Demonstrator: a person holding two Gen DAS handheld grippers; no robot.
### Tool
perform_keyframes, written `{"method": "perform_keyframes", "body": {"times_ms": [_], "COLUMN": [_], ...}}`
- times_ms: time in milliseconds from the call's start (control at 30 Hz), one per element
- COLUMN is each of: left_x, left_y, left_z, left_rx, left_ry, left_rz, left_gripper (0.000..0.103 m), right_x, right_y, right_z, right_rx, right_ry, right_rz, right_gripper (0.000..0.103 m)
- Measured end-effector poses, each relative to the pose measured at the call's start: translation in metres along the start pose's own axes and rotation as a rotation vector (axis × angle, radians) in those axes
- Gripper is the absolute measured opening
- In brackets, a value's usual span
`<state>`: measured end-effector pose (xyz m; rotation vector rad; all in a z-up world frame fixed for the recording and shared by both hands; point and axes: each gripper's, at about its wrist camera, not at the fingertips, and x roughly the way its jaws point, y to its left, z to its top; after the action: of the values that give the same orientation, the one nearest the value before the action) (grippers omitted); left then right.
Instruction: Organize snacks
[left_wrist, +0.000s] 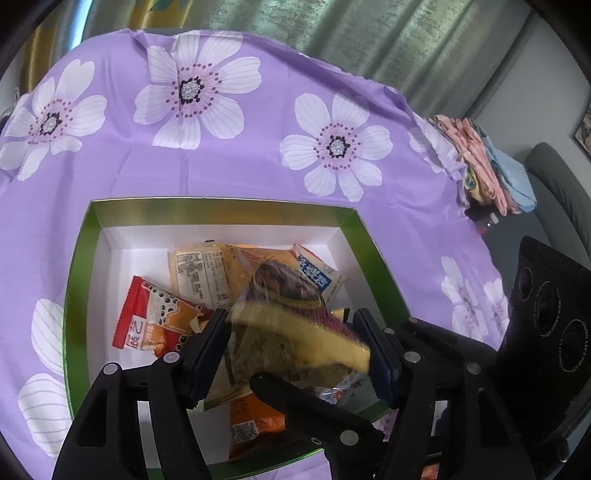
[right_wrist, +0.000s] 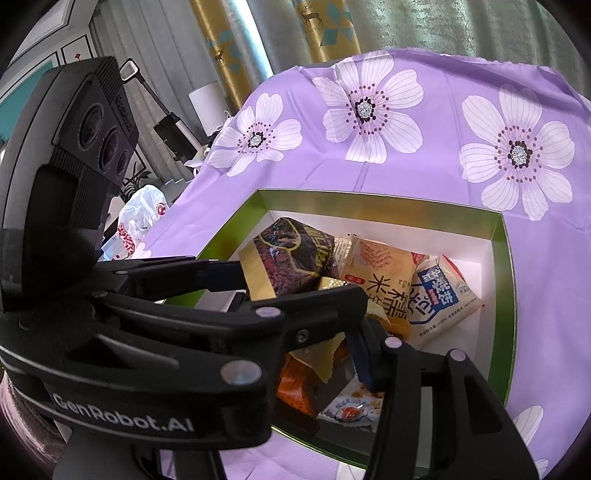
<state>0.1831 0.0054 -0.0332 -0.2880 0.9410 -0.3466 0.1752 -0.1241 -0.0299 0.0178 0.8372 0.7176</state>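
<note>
A green-rimmed box (left_wrist: 77, 295) (right_wrist: 511, 295) with a white inside stands on the purple flowered cloth and holds several snack packets. My left gripper (left_wrist: 295, 350) (right_wrist: 280, 284) is shut on a purple-and-gold packet (left_wrist: 291, 295) (right_wrist: 291, 254), held tilted just above the pile. Below it lie a red packet (left_wrist: 147, 314), an orange packet (left_wrist: 255, 428) and a blue-and-white packet (left_wrist: 317, 273) (right_wrist: 439, 299). My right gripper (right_wrist: 332, 354) reaches into the box's near part. One of its fingers (left_wrist: 303, 406) crosses under the held packet. The left gripper hides its other finger, so its grip is unclear.
The purple flowered cloth (left_wrist: 229, 173) covers the table and drops off at the far and right edges. Folded cloths (left_wrist: 487, 166) sit at the right edge with a grey chair (left_wrist: 554, 184) beyond. A white plastic bag (right_wrist: 144, 214) lies off the table's left side.
</note>
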Motion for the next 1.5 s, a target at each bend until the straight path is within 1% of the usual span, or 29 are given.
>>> {"method": "perform_keyframes", "body": {"times_ms": [133,333,433,500,567,600,633,667,733,833,1000,1067,1133,1400,1500], "left_x": [0.001,-0.003,-0.006,-0.007,-0.010,-0.012,-0.015,-0.019,-0.028,-0.041,-0.057,-0.064,-0.071,-0.098,-0.110], "left_y": [0.000,-0.002,-0.006,-0.007,-0.008,-0.008,-0.010,-0.011,-0.015,-0.021,-0.032,-0.036,-0.039,-0.052,-0.056], "left_z": [0.000,-0.001,-0.001,-0.001,0.000,0.000,-0.001,-0.001,-0.002,-0.005,-0.005,-0.007,-0.008,-0.015,-0.018], "left_rx": [-0.001,0.010,0.025,0.029,0.033,0.036,0.041,0.047,0.060,0.081,0.096,0.102,0.105,0.112,0.108], "left_ry": [0.009,0.008,0.002,0.001,0.000,-0.003,-0.008,-0.016,-0.036,-0.059,-0.088,-0.102,-0.112,-0.142,-0.160], "left_rz": [0.017,0.037,0.056,0.064,0.080,0.089,0.093,0.100,0.124,0.143,0.171,0.199,0.211,0.254,0.284], "left_gripper": [0.068,0.068,0.076,0.077,0.078,0.080,0.084,0.089,0.093,0.093,0.094,0.097,0.099,0.099,0.099], "right_x": [0.000,-0.003,-0.004,-0.006,-0.008,-0.010,-0.013,-0.016,-0.024,-0.035,-0.052,-0.057,-0.063,-0.087,-0.097], "right_y": [-0.001,-0.001,0.000,0.001,0.002,0.002,0.003,0.003,0.004,0.006,0.013,0.015,0.018,0.030,0.036], "right_z": [0.000,0.001,0.002,0.002,0.003,0.003,0.003,0.003,0.002,0.003,0.004,0.004,0.003,0.001,0.000], "right_rx": [0.001,0.000,-0.002,-0.005,-0.007,-0.009,-0.011,-0.013,-0.015,-0.024,-0.039,-0.045,-0.053,-0.074,-0.086], "right_ry": [-0.001,-0.004,-0.007,-0.009,-0.010,-0.015,-0.022,-0.030,-0.048,-0.062,-0.086,-0.090,-0.097,-0.121,-0.132], "right_rz": [-0.009,-0.021,-0.033,-0.042,-0.056,-0.071,-0.087,-0.104,-0.127,-0.161,-0.197,-0.210,-0.226,-0.277,-0.306], "right_gripper": [0.057,0.061,0.064,0.065,0.070,0.077,0.082,0.084,0.090,0.096,0.098,0.099,0.099,0.102,0.102]}}
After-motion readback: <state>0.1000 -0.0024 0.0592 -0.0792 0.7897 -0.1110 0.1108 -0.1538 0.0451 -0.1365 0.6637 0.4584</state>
